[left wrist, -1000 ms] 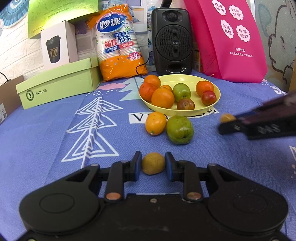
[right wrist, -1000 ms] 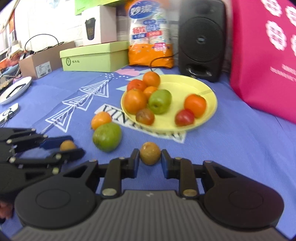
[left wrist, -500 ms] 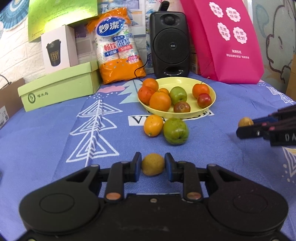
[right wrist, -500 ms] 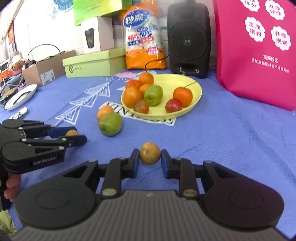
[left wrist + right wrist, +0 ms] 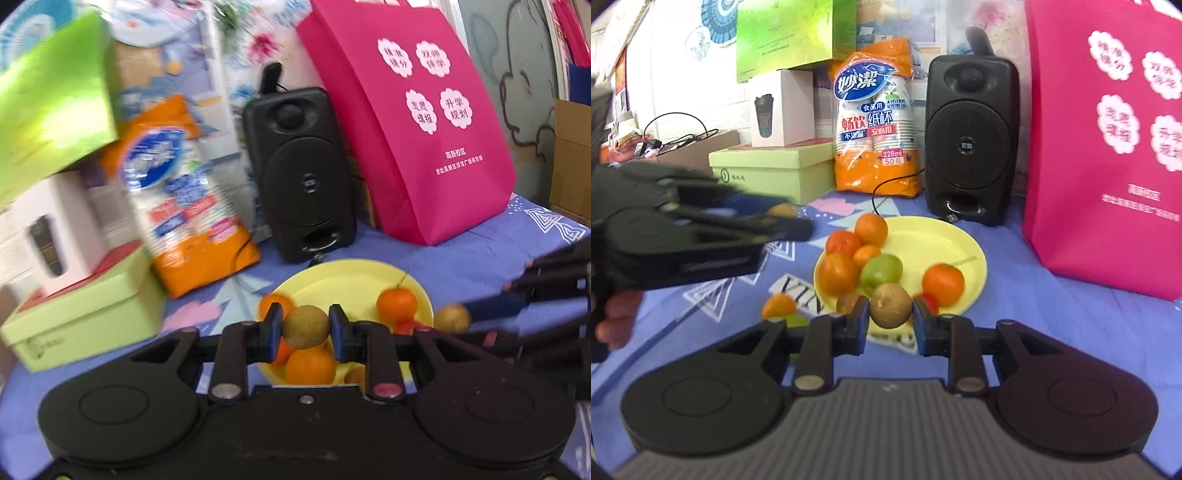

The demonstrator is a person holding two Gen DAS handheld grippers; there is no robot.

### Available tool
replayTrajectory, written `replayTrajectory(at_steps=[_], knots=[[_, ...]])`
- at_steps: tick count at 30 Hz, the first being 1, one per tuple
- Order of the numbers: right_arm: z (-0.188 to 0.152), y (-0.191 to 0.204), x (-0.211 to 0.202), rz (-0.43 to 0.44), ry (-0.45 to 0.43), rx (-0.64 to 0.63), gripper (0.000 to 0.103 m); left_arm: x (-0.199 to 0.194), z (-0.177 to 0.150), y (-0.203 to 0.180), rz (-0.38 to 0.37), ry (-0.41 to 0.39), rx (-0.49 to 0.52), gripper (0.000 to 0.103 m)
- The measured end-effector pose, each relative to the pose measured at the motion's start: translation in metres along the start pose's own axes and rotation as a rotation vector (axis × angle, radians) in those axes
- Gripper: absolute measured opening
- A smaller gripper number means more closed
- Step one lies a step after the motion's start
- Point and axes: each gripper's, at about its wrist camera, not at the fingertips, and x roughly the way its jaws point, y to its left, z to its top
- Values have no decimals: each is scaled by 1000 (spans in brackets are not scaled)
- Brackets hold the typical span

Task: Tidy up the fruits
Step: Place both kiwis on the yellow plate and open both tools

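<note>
Each hand-held gripper (image 5: 306,326) (image 5: 891,320) clamps a brown fruit above the blue patterned tablecloth (image 5: 1052,295).

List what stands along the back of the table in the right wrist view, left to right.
Green box → white cup box → orange pack of paper cups → black speaker → pink bag.
</note>
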Motion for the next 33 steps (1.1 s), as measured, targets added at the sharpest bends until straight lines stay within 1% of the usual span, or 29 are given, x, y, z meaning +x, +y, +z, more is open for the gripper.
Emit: replayTrajectory(at_steps=[3,7,10,15,16,17,18,19,20,24,27,28,31,32,33], knots=[[11,1,21,3,17,-12,24,39,15,1,-37,38,-12,26],[16,-1,44,-3,43,-23,24,82,18,7,-78,91,-45,26],[16,-6,57,1,55,-9,24,104,20,11,-88,116,-81,26],[13,-8,69,10,56,3,25,130,19,9,-69,150,-72,27],[13,-8,69,14,51,2,25,133,20,7,-61,152,-64,32],[13,-8,69,13,47,2,26,134,19,7,-52,155,-63,40],[13,-8,68,11,46,2,29,135,19,7,-44,155,-71,59],[13,-9,68,11,48,3,33,133,19,8,-42,143,-75,69],[13,-9,68,8,46,5,33,131,19,8,-36,134,-75,70],[14,-10,62,6,33,8,33,112,19,9,-2,107,-35,70],[13,-11,48,1,9,18,34,84,16,14,29,72,-11,71],[12,-11,42,-1,1,26,36,74,14,16,38,63,-15,71],[3,-13,24,-2,-13,55,48,36,4,23,64,32,-37,71],[0,-13,17,-2,-17,66,50,24,-1,25,70,24,-45,72],[-5,-12,11,4,-18,72,51,11,-8,27,81,17,-58,75]])
